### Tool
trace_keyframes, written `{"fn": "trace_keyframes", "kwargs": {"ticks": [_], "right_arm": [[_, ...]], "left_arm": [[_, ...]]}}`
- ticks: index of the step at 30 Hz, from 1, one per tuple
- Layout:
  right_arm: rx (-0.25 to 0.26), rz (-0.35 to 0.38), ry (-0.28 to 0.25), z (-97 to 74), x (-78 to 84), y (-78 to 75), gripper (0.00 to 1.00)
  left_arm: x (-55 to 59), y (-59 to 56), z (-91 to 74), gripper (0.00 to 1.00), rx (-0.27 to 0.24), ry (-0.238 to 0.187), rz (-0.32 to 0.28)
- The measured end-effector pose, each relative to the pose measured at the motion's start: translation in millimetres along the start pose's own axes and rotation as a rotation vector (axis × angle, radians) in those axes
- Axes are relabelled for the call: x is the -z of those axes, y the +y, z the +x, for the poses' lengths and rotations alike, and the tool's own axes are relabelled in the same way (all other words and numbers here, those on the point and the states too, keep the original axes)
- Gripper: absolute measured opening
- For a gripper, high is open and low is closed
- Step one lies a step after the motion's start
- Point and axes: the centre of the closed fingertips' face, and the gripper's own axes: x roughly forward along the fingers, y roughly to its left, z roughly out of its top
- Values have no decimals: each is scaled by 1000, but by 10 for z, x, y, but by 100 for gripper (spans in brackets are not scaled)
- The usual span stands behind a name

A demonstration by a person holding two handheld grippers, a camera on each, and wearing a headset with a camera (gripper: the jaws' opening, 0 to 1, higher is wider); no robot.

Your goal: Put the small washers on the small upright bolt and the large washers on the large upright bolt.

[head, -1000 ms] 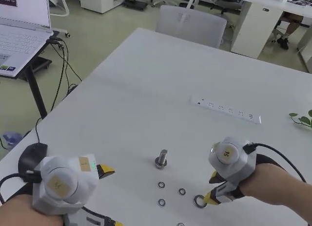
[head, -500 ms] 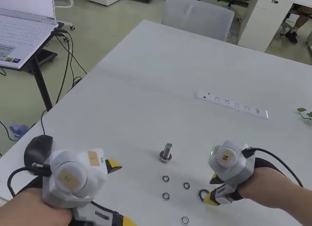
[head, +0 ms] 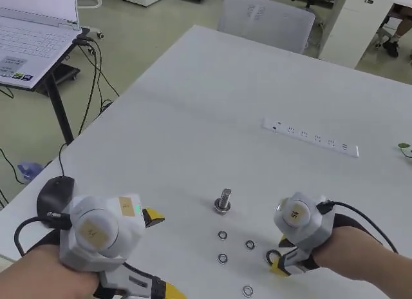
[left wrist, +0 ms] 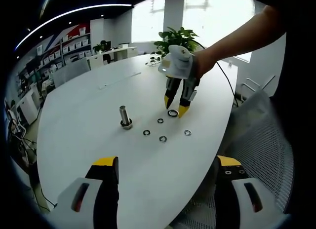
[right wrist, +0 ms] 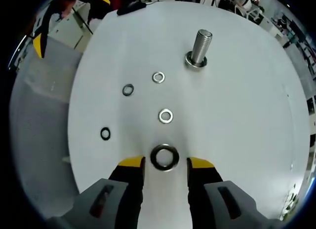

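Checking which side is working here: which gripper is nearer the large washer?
Right. The right gripper has its open jaws either side of the large washer; the left gripper is well back from it, small washers lying between.

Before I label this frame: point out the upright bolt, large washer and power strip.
upright bolt (right wrist: pixel 200 47), right gripper view, threaded shaft.
large washer (right wrist: pixel 153 158), right gripper view, ring's left side.
power strip (head: pixel 309 136), head view, top face.

Open-plan office: white bench with power strip, laptop on stand, grey chair, potted plant.
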Motion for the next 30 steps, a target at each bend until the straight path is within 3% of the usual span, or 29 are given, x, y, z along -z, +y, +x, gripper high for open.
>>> {"fn": "trace_keyframes", "kwargs": {"ticks": [15, 23, 30], "right_arm": [[4, 6, 0, 5, -16, -6, 34], [6, 5, 5, 12, -22, 11, 25], [12, 15, 37, 15, -33, 14, 24]], "left_arm": [[43, -69, -3, 76, 9, 12, -4], [28, -50, -28, 74, 2, 6, -5], [58, -59, -36, 74, -2, 6, -11]]}}
